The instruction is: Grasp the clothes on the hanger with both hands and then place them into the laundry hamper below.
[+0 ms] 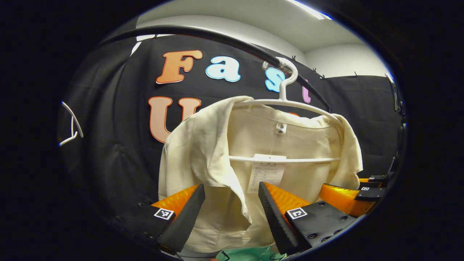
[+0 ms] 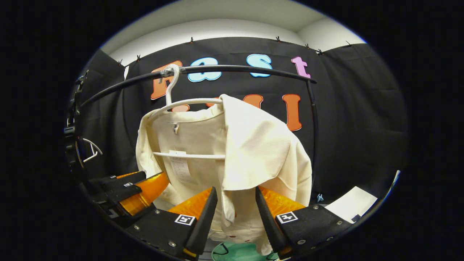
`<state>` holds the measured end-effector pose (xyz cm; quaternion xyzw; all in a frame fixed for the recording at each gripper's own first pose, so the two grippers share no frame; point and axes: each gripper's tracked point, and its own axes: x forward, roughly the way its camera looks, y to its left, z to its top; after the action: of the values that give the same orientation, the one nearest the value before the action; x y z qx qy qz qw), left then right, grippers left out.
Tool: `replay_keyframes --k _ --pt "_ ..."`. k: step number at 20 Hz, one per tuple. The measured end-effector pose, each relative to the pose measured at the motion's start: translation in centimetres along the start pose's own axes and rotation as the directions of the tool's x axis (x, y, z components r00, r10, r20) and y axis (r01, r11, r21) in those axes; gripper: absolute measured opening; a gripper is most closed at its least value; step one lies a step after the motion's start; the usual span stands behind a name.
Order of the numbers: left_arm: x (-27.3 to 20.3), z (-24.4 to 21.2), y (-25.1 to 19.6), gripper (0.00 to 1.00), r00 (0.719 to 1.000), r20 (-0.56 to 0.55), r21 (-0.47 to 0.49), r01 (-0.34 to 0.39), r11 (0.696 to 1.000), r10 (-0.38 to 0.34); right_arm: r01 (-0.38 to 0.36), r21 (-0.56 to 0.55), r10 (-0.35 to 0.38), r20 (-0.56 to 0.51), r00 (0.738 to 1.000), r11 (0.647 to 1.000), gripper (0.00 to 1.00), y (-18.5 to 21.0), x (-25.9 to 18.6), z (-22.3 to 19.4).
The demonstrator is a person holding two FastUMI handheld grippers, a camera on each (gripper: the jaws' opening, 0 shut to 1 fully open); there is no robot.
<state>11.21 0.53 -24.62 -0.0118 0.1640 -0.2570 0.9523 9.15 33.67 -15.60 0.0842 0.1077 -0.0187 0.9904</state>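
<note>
A cream shirt (image 1: pixel 203 145) hangs on a white hanger (image 1: pixel 286 103) hooked over a black rail (image 1: pixel 217 36). My left gripper (image 1: pixel 231 188) is open, its fingers either side of the shirt's folded-over front panel. At the shirt's far right edge is the right gripper (image 1: pixel 342 192). In the right gripper view the same shirt (image 2: pixel 253 145) drapes off the hanger (image 2: pixel 188 102), and my right gripper (image 2: pixel 235 190) is open with the drooping front edge between its fingers. The left gripper (image 2: pixel 152 181) is at the shirt's left side. A green hamper (image 2: pixel 239 252) sits below.
The hamper's green rim (image 1: pixel 246 253) peeks out under the shirt hem. A spare white hanger (image 1: pixel 72 127) hangs at the rail's far end, also seen as the spare hanger (image 2: pixel 90 148). The rail (image 2: pixel 235 67) arcs overhead. A white sheet (image 2: pixel 351 203) lies at lower right.
</note>
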Motion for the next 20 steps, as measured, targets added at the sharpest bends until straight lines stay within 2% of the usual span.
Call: replay_keyframes --k 1,3,4,5,6,8,9,11,13,14,17,19,20 --pt "0.4 -0.2 0.0 0.97 1.0 -0.007 0.006 -0.01 1.0 0.01 -0.007 -0.002 0.007 0.0 1.0 1.0 0.65 -0.1 0.1 -0.1" --pt "1.4 -0.7 -0.3 0.97 1.0 -0.015 0.019 -0.007 1.0 0.007 -0.007 -0.011 0.008 0.003 1.0 1.0 0.54 -0.6 0.4 0.0" --pt "1.9 -0.7 -0.3 0.97 1.0 -0.018 0.025 -0.012 1.0 0.012 -0.014 -0.008 0.014 -0.002 1.0 1.0 0.37 -0.8 0.6 -0.1" --pt "2.4 -0.9 -0.3 0.96 0.999 -0.025 0.028 -0.019 0.999 0.02 -0.023 0.003 0.023 -0.008 1.0 1.0 0.4 -0.9 0.6 -0.1" --pt "2.7 -1.0 -0.4 0.96 0.999 -0.027 0.027 -0.026 0.999 0.026 -0.035 0.018 0.036 -0.013 0.999 0.999 0.31 -0.9 0.8 -0.1" --pt "3.5 -1.1 -0.5 0.97 0.999 -0.029 0.025 -0.039 0.999 0.039 -0.061 0.035 0.062 -0.022 0.998 0.998 0.21 -0.8 1.1 -0.2" --pt "3.7 -1.1 -0.4 0.96 0.998 -0.028 0.024 -0.049 0.999 0.049 -0.07 0.033 0.071 -0.027 0.997 0.997 0.1 -0.8 1.2 -0.2" --pt "4.1 -1.1 -0.6 0.96 0.997 -0.025 0.019 -0.066 0.998 0.066 -0.089 0.022 0.09 -0.035 0.995 0.996 0.13 -0.7 1.0 -0.2" --pt "4.4 -1.3 -0.8 0.77 0.997 -0.034 0.016 -0.072 0.997 0.072 -0.097 0.011 0.097 -0.035 0.995 0.995 0.08 -0.8 1.0 -0.1" --pt "4.4 -1.3 -0.6 0.72 0.996 -0.035 0.02 -0.084 0.996 0.084 -0.103 0.006 0.103 -0.037 0.994 0.995 0.06 -1.0 1.0 -0.1" --pt "4.5 -1.5 -0.3 0.38 0.994 -0.034 0.017 -0.104 0.994 0.105 -0.119 0.006 0.119 -0.042 0.992 0.993 0.03 -1.1 1.1 -0.1" --pt "4.6 -1.9 -0.3 0.24 0.993 -0.05 0.01 -0.105 0.994 0.106 -0.13 0.008 0.13 -0.041 0.991 0.992 0.02 -1.2 0.7 0.0" --pt "4.7 -2.2 -0.5 0.22 0.993 -0.062 0.007 -0.097 0.995 0.097 -0.133 0.006 0.133 -0.039 0.99 0.991 0.02 -1.4 0.5 0.2"
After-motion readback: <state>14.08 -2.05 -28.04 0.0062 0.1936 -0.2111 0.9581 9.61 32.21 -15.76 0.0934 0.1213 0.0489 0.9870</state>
